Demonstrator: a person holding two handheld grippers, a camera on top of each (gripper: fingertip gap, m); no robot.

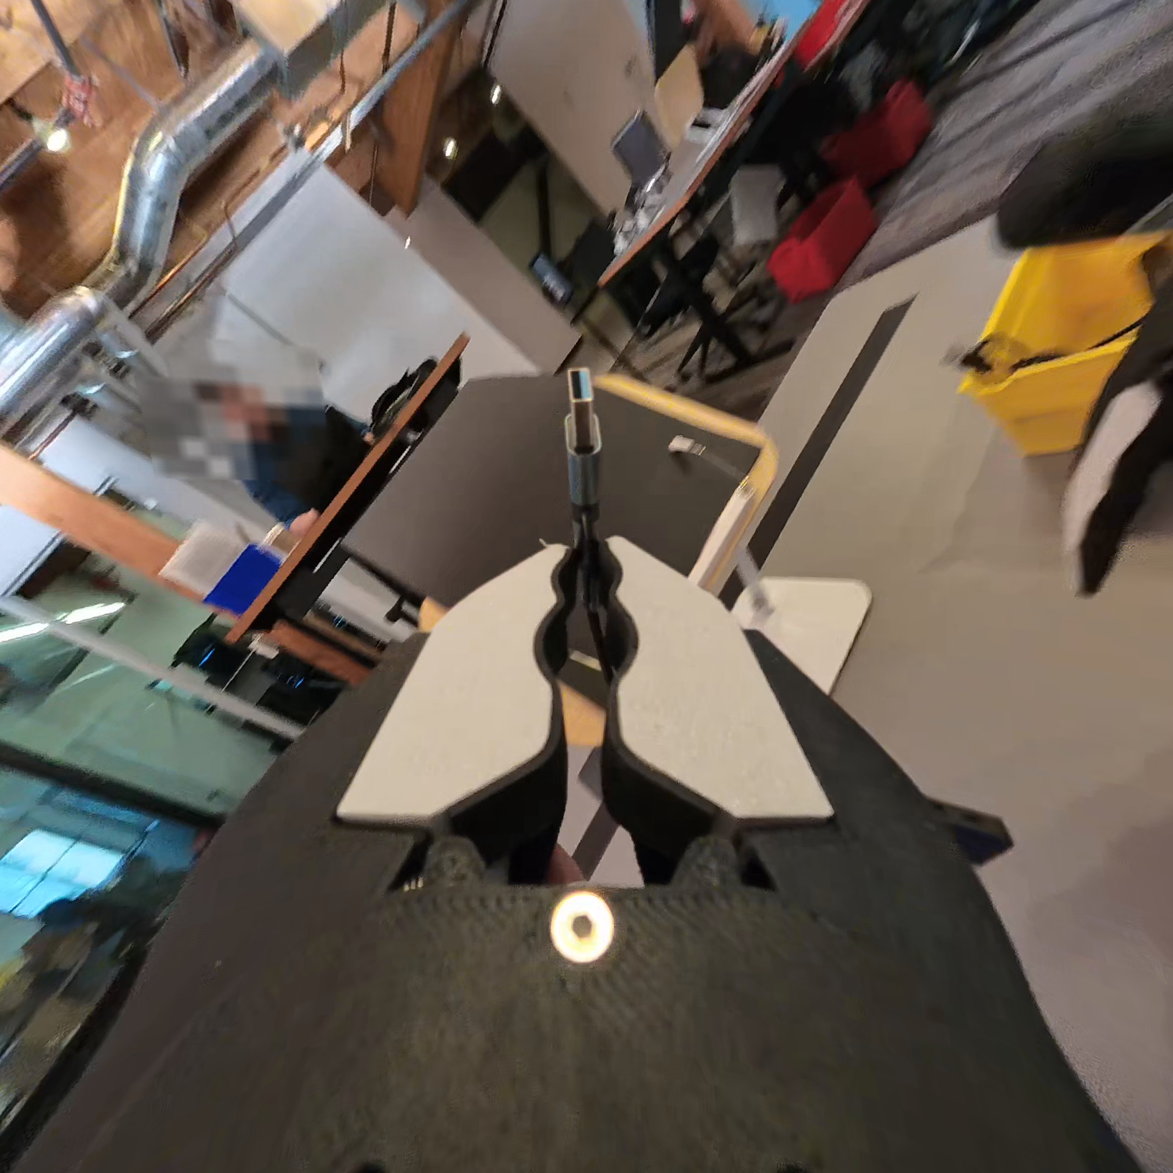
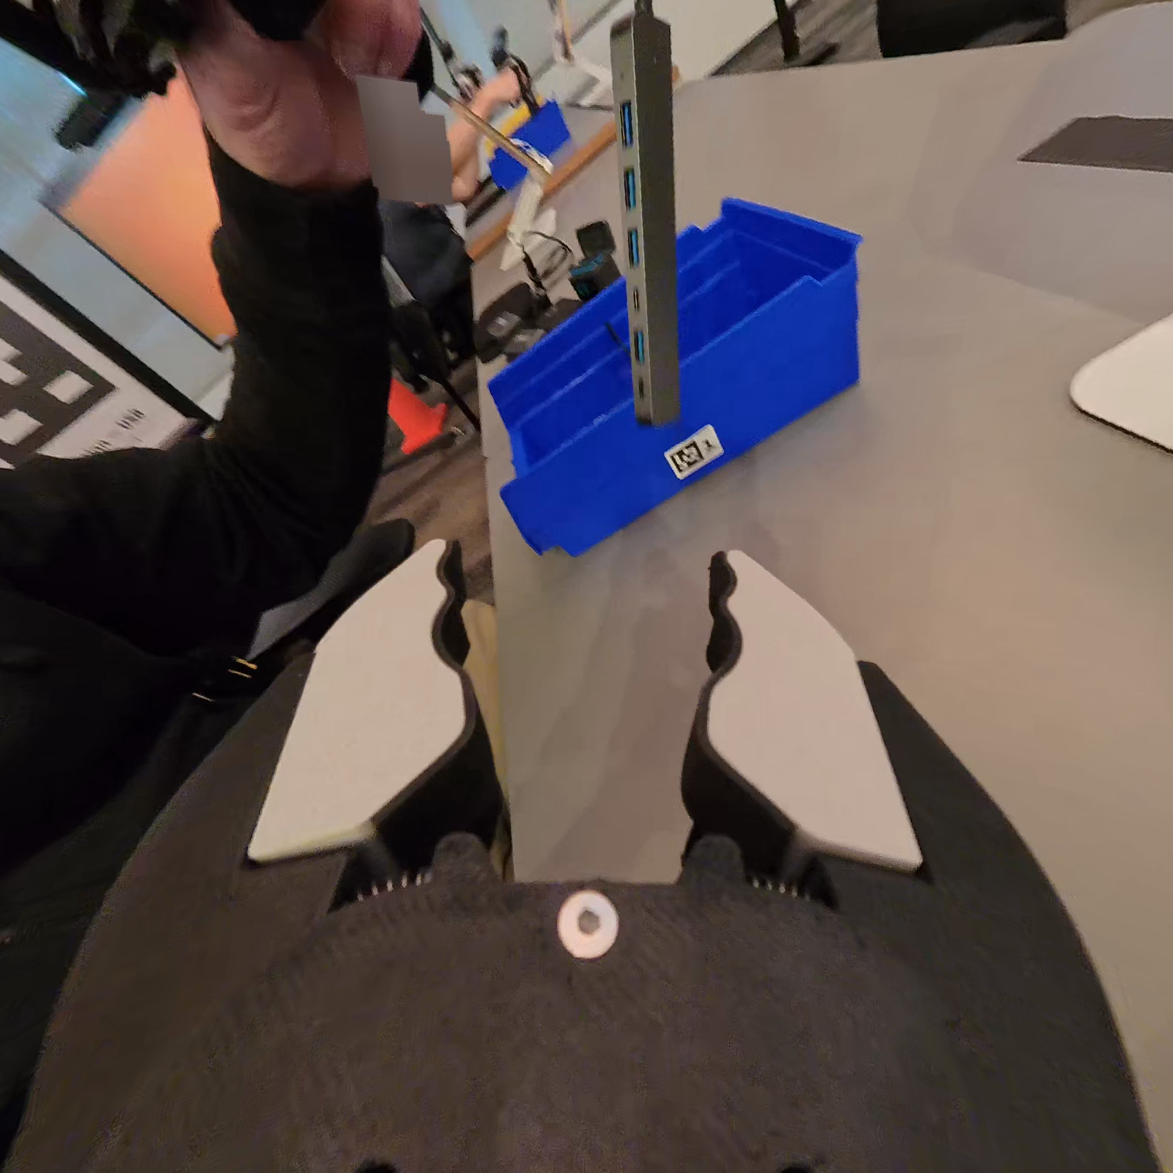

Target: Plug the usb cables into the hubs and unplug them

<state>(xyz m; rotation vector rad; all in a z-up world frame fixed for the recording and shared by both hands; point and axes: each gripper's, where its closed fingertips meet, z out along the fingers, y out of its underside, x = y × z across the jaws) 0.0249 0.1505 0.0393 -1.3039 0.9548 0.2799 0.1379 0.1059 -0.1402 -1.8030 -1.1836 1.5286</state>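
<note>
Left wrist view: my left gripper (image 1: pixel 589 558) is clenched on a dark USB cable (image 1: pixel 593 609), which passes between the grey fingers (image 1: pixel 470 685) and stands out past their tips. The cable ends in a metal USB plug (image 1: pixel 582 431), pointing straight ahead and free of any socket. Beyond the plug lies a dark tabletop with a pale wooden rim (image 1: pixel 717 412), on which a second small connector (image 1: pixel 684 445) rests with its cable trailing off. A yellow bin (image 1: pixel 1053 355) sits on the grey surface at right, and my right gripper (image 1: pixel 1117 470) shows blurred at that edge. Right wrist view: my right gripper (image 2: pixel 584 558) is released, its jaws spread wide with nothing between them, above a grey table (image 2: pixel 888 571). Ahead, a slim grey USB hub (image 2: pixel 657 222) hangs upright in the air, its row of ports, several of them blue, facing left; its lower end appears in front of a blue plastic bin (image 2: pixel 730 393) that stands on the table and bears a small white sticker (image 2: pixel 693 452). At upper left, a hand (image 2: pixel 298 95) in a black sleeve (image 2: pixel 292 355) is raised; what supports the hub lies outside the frame.
</note>
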